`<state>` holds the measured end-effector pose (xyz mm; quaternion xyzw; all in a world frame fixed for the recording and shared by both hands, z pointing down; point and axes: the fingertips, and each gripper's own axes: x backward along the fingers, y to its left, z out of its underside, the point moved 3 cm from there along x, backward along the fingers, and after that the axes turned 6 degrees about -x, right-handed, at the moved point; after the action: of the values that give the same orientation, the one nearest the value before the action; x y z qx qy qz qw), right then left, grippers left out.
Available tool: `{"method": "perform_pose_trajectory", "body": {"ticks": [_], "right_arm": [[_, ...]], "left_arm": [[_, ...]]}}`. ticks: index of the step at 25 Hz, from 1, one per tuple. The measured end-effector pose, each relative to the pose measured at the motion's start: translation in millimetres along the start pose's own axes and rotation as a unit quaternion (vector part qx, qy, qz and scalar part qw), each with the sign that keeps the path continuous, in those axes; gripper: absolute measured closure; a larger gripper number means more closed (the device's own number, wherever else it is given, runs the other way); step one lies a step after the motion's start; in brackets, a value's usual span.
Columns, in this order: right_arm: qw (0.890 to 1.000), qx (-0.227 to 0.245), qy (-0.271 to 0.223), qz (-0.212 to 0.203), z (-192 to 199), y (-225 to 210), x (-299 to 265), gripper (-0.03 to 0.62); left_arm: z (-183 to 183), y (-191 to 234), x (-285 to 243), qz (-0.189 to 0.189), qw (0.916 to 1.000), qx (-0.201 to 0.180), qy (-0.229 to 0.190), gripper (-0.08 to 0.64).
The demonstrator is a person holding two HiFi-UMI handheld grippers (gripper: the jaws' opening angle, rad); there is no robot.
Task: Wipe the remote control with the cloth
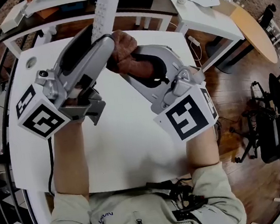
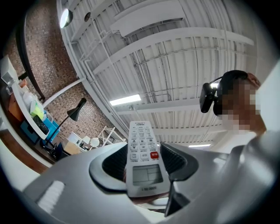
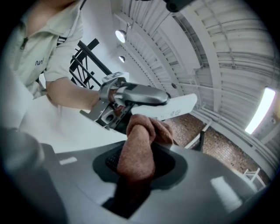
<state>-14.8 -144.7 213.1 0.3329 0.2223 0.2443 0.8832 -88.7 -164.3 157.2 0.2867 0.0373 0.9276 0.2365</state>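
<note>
My left gripper (image 1: pixel 100 34) is shut on a white remote control (image 1: pixel 105 11), held up above the white table (image 1: pixel 128 136) and pointing away from me. In the left gripper view the remote (image 2: pixel 143 157) stands between the jaws with its buttons and small screen facing the camera. My right gripper (image 1: pixel 125 59) is shut on a bunched reddish-brown cloth (image 1: pixel 120 49). The cloth (image 3: pixel 142 142) presses against the underside of the remote (image 3: pixel 175 107) just beyond the left gripper (image 3: pixel 131 98).
A cluttered desk (image 1: pixel 64 1) with boxes runs along the far edge. A second white table (image 1: pixel 203 8) stands at the right, with cables and office chairs (image 1: pixel 270 127) on the wooden floor. A cable (image 1: pixel 49 162) hangs at the table's left.
</note>
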Motion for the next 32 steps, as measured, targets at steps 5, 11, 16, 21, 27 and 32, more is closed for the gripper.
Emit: {"method": "perform_pose_trajectory", "body": {"ticks": [5,11,16,21,27,32], "right_arm": [[0.998,-0.037,-0.012,0.054,2,-23,7,0.471],[0.988,-0.062,-0.037,0.14,2,-49,19,0.471],[0.963,-0.107,-0.089,0.23,-4,-74,40,0.471],[0.961,-0.09,-0.097,0.243,-9,-74,41,0.471],[0.97,-0.074,-0.085,0.216,-9,-63,34,0.471],[0.983,-0.049,-0.058,0.165,-6,-44,20,0.471]], "left_arm": [[1,5,3,-0.035,0.9984,-0.042,0.018,0.316],[9,2,1,-0.048,0.993,-0.094,0.053,0.316],[19,-4,-6,-0.027,0.9918,-0.099,0.076,0.316],[28,-6,-6,-0.023,0.9893,-0.109,0.094,0.316],[25,-6,-9,-0.022,0.9896,-0.11,0.09,0.316],[17,0,-2,-0.038,0.9921,-0.093,0.074,0.316]]}}
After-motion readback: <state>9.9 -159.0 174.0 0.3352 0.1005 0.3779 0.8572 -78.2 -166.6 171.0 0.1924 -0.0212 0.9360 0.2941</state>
